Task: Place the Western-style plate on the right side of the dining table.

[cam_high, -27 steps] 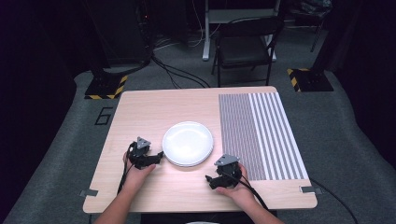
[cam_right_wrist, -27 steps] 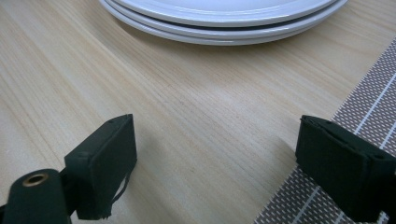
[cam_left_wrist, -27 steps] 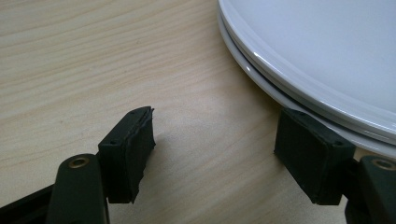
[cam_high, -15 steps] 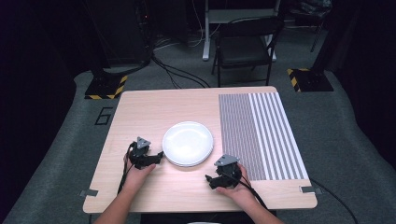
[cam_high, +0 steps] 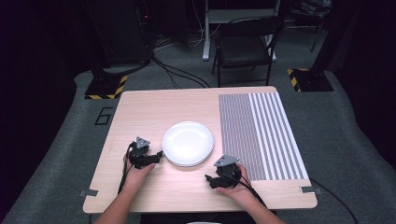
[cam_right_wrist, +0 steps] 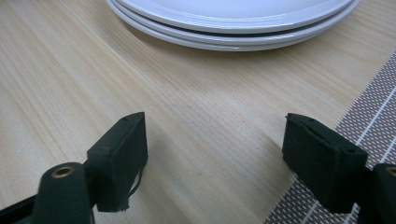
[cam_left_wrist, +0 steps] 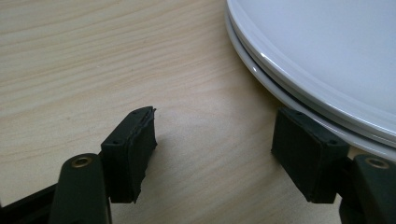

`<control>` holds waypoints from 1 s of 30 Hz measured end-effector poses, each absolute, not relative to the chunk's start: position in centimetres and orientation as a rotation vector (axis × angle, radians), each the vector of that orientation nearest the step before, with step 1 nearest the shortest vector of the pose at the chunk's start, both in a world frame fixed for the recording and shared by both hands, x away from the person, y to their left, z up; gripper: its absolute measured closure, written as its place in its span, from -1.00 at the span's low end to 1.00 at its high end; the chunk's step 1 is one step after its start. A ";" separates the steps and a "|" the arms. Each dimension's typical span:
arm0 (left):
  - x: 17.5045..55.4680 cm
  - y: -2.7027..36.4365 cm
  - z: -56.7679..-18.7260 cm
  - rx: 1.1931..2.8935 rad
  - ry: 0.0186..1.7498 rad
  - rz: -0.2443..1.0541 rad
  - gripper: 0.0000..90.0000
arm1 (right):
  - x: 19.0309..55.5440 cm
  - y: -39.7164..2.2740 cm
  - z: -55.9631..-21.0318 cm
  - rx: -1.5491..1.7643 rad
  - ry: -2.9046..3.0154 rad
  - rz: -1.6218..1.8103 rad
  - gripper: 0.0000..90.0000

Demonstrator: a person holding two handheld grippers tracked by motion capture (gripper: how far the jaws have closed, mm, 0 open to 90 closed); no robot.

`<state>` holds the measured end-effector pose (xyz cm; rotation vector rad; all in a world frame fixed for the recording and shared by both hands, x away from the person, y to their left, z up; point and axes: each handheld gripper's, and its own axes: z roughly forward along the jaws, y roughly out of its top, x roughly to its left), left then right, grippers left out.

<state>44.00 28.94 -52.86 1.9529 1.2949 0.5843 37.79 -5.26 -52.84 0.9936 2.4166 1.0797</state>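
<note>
A small stack of white plates (cam_high: 187,143) sits near the middle of the wooden table (cam_high: 154,107). My left gripper (cam_high: 158,155) rests on the table at the stack's left edge, open, with nothing between its pads. In the left gripper view the plates (cam_left_wrist: 327,56) lie just beyond the right pad (cam_left_wrist: 306,158), and the left gripper (cam_left_wrist: 217,154) spans bare wood. My right gripper (cam_high: 210,179) lies open below the stack's lower right, a short gap away. In the right gripper view the right gripper (cam_right_wrist: 215,158) faces the plates (cam_right_wrist: 233,18) across bare wood.
A grey and white striped mat (cam_high: 259,133) covers the table's right part, and its edge (cam_right_wrist: 364,135) lies under the right jaw. Beyond the far edge stand a dark chair (cam_high: 245,46) and floor cables (cam_high: 177,74). The person's forearms come in over the near edge.
</note>
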 end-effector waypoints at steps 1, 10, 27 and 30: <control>43.9 29.0 -52.8 1.957 1.299 0.585 -0.29 | 37.7 -5.2 -52.8 0.998 2.411 1.088 -0.37; 43.9 29.4 -52.4 1.934 1.335 0.551 -0.01 | 37.2 -4.9 -52.5 1.002 2.389 1.074 0.04; 44.3 28.7 -49.7 1.930 1.353 0.451 0.12 | 38.2 -5.6 -50.5 1.098 2.343 1.108 0.14; 44.5 28.6 -49.3 1.923 1.348 0.447 0.13 | 38.4 -5.7 -50.3 1.097 2.338 1.099 0.14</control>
